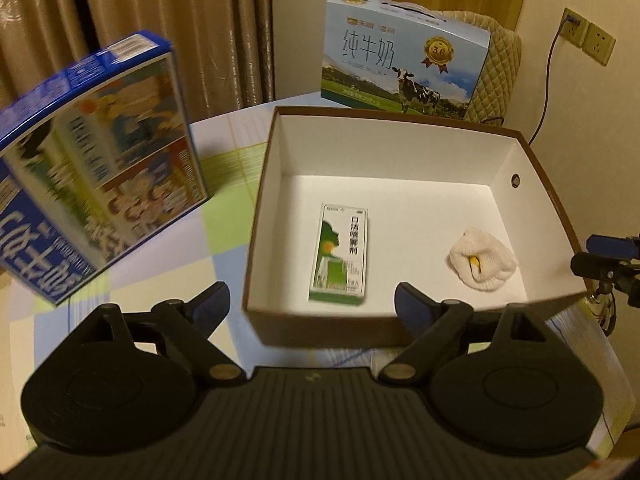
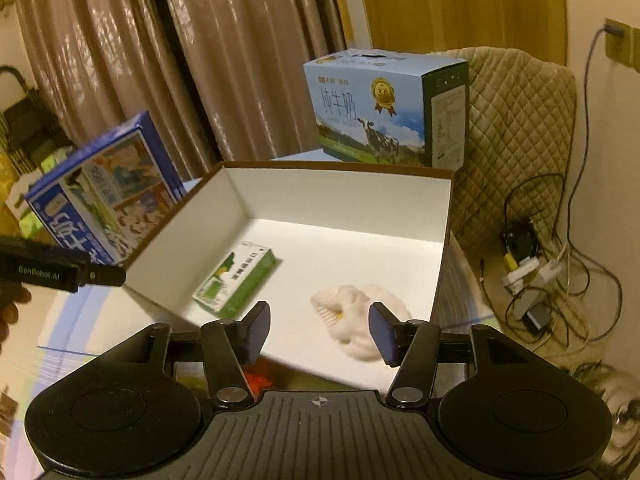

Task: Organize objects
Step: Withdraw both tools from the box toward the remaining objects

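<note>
Holding both your left gripper (image 1: pixel 312 304) and right gripper (image 2: pixel 318 330) with jaws wide and empty, you seem poised above the open box (image 1: pixel 400 114) where the green carton (image 1: pixel 340 254) and white cloth (image 1: pixel 482 262) already lie.

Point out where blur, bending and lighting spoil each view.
Left wrist view: the tilted dark-blue milk carton is smeared by motion blur; the brown open box's rim bows from fisheye. Right wrist view: dim, warm yellowish light; the white crumpled cloth looks soft; black corner vignette.

My left camera looks down, close in, over the near wall of the open box (image 1: pixel 400 152) from its front-left; my right camera peers in from the box's (image 2: pixel 340 196) front-right corner. Both views share the box, the milk carton (image 1: pixel 404 56) behind and curtains (image 2: pixel 160 60).
</note>
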### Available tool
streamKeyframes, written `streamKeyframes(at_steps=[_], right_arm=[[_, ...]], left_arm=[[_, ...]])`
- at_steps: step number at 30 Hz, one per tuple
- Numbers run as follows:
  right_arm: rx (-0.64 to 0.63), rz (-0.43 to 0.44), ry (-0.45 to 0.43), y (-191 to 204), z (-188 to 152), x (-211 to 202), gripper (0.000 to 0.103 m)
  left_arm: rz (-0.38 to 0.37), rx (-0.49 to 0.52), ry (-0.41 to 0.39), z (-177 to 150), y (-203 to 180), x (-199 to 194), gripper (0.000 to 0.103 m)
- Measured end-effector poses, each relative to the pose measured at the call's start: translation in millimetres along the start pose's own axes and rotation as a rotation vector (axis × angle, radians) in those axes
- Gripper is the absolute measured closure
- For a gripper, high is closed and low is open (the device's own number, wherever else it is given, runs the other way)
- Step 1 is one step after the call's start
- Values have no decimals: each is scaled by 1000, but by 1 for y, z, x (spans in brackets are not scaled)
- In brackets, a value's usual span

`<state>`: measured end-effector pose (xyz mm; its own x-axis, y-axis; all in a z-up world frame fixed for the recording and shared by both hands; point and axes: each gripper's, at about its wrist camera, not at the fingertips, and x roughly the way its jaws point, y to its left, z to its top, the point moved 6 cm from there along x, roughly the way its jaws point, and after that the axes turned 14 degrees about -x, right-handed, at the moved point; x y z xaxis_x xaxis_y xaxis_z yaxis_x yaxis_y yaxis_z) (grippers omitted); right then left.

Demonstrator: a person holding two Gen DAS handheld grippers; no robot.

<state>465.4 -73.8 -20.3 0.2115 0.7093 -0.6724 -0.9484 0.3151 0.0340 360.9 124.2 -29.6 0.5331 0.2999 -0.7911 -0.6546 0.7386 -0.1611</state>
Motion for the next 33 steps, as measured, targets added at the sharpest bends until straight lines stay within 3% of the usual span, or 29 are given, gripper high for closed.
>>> streamKeyframes(at_steps=[15,33], right_arm=[[77,19,24,46,-32,-51,29],[108,39,152,108,-84,-58,27]], left_arm=[[3,-60,22,-65,24,-53,11],[11,-77,98,-132,49,-72,10]])
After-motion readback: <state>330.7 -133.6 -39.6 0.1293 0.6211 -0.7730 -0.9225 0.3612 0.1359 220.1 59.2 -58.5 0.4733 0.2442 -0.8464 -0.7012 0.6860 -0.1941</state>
